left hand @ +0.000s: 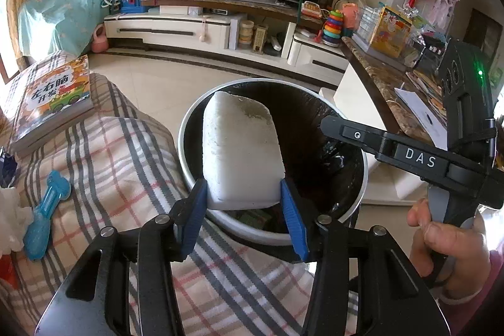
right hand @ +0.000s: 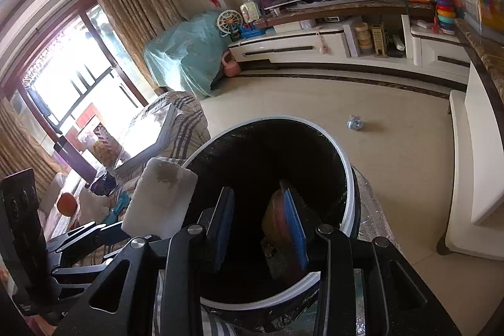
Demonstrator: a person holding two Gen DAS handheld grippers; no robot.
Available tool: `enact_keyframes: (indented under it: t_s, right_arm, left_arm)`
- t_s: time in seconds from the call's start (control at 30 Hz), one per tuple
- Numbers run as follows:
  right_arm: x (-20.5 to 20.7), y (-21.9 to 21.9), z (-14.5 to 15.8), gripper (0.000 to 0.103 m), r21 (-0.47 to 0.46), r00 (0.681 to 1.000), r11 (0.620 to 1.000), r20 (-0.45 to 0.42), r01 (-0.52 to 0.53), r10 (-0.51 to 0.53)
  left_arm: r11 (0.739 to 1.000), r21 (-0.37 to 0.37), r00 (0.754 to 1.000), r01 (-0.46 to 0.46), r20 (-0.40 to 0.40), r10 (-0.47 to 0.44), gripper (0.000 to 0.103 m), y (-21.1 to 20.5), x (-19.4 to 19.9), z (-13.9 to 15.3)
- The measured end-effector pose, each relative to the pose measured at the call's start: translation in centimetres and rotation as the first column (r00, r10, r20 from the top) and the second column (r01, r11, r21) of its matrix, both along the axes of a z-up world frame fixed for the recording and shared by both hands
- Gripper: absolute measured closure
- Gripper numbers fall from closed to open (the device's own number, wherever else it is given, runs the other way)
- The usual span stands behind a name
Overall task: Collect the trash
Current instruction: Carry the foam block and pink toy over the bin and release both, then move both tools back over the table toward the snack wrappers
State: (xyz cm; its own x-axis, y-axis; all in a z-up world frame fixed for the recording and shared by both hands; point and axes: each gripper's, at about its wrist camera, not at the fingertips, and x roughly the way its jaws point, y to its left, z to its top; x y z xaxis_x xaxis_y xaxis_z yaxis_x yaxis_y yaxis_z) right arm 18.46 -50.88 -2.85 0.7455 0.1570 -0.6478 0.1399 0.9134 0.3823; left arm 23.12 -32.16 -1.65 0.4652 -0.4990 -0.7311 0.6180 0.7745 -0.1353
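your left gripper [left hand: 244, 210] clamps the white foam block [left hand: 241, 147] by its near end; its long axis runs straight ahead along the fingers, far end tilted up over the trash bin [left hand: 189, 131] rim, so the drop lies forward and down; your right gripper [right hand: 261, 225] hangs over the bin mouth, jaws partly apart, a reddish scrap [right hand: 275, 219] against one pad; i cannot tell if it grips.
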Motion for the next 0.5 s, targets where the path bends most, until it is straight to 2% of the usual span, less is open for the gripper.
enact_keyframes:
  t_s: [0.1,0.27,0.4,0.5]
  right_arm:
    - [0.1,-0.1,0.0,0.068,-0.001,1.0,1.0,-0.001,0.005,-0.005]
    - [-0.5,-0.1,0.6,0.065,0.006,1.0,1.0,0.014,0.012,-0.012]
    - [-1.2,0.2,0.9,0.042,0.019,0.999,1.0,0.026,0.021,-0.021]
    - [-2.1,0.8,1.1,0.032,0.028,0.999,0.999,0.04,0.025,-0.027]
  left_arm:
    - [1.0,0.007,1.0,0.001,-0.005,-0.001,0.052,-0.2,0.1,-0.1]
    - [1.0,0.018,1.0,-0.008,0.008,0.008,0.036,0.0,-0.5,-0.2]
    - [1.0,0.001,1.0,-0.031,0.0,0.031,0.032,1.2,-1.0,-0.3]
    - [0.998,-0.016,0.998,-0.058,-0.002,0.057,0.032,2.6,-1.6,-0.3]
